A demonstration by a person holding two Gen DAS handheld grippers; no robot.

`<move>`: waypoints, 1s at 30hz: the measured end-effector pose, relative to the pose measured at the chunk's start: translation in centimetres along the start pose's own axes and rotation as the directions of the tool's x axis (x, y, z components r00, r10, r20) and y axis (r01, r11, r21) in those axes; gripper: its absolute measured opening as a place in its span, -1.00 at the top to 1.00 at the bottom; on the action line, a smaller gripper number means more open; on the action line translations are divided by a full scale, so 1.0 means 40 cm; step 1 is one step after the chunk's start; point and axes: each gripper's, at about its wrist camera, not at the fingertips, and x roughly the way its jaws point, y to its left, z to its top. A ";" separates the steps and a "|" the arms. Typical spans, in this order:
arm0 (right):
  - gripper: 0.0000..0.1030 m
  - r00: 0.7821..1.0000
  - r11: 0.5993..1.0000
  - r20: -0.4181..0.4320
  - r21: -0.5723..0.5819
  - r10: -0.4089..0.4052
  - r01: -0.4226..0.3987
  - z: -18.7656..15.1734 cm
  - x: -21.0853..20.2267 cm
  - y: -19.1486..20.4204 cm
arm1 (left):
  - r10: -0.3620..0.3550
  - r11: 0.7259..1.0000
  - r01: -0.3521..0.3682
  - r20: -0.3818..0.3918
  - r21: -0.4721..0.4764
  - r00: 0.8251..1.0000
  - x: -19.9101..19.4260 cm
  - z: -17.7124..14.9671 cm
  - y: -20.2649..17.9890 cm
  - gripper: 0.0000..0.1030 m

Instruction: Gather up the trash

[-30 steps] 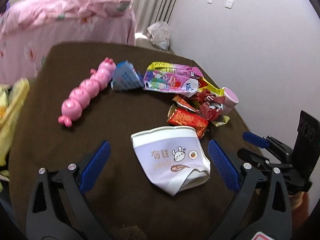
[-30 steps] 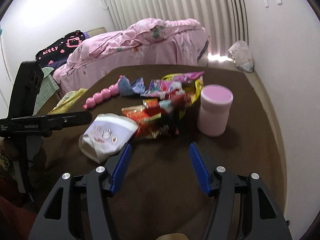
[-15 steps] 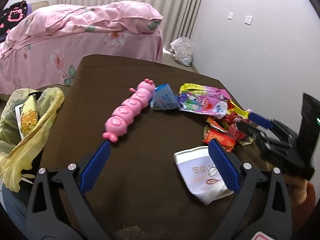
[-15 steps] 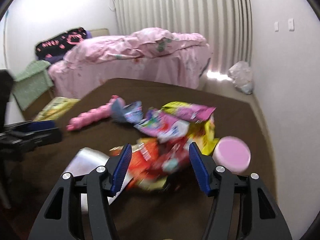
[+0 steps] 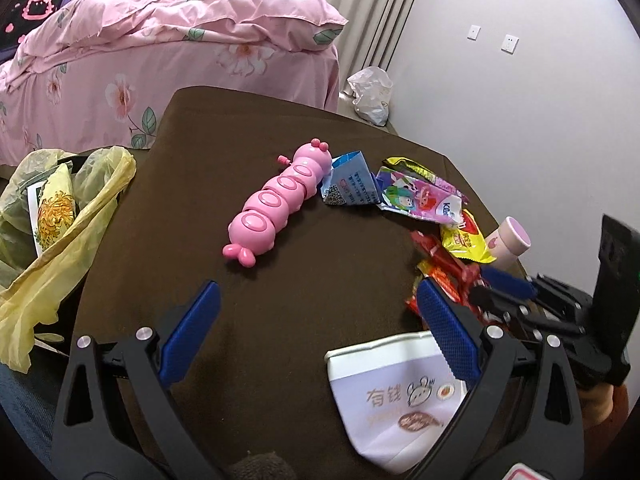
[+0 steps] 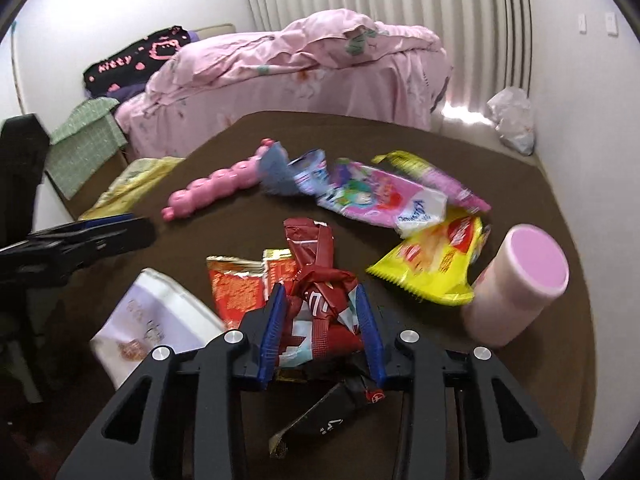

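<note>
Now my right gripper (image 6: 322, 322) is down on the brown table (image 6: 500, 400) and its blue fingers (image 6: 272, 324) are squeezed on a crumpled red wrapper (image 6: 320, 300). Just left of that lies an orange wrapper (image 6: 236, 292), and a dark wrapper (image 6: 320, 420) sits under the gripper. A yellow wrapper (image 6: 432, 268) lies to the right, touching a pink cup (image 6: 516, 284) that leans over. Behind them is a pink and white packet (image 6: 380, 200), then a blue packet (image 6: 280, 168) beside a pink caterpillar toy (image 6: 212, 192).

My left gripper (image 5: 316, 336) hangs over the table with its jaws wide open and nothing in them. A squashed white paper cup (image 5: 396, 400) lies under its right finger (image 5: 448, 336). I can see a yellow trash bag (image 5: 60, 216) off the left edge of the table, with some trash in it. A pink bed (image 5: 160, 64) stands behind the table, and a white bag (image 5: 370, 94) lies on the floor by the wall
</note>
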 end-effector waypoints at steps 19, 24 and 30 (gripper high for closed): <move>-0.20 0.999 0.993 0.040 0.114 -0.029 0.024 -0.117 -0.126 -0.056 | -0.077 0.990 0.074 0.023 0.117 0.997 0.033 0.074 -0.047 -0.82; -0.20 0.998 0.991 -0.010 0.114 -0.067 0.068 -0.143 -0.106 -0.062 | -0.084 0.994 0.088 -0.066 0.066 0.994 0.164 0.169 -0.071 -0.61; -0.20 0.997 0.990 -0.037 0.118 -0.070 0.074 -0.161 -0.104 -0.066 | -0.071 0.997 0.074 -0.133 0.020 0.989 0.281 0.221 -0.080 -0.31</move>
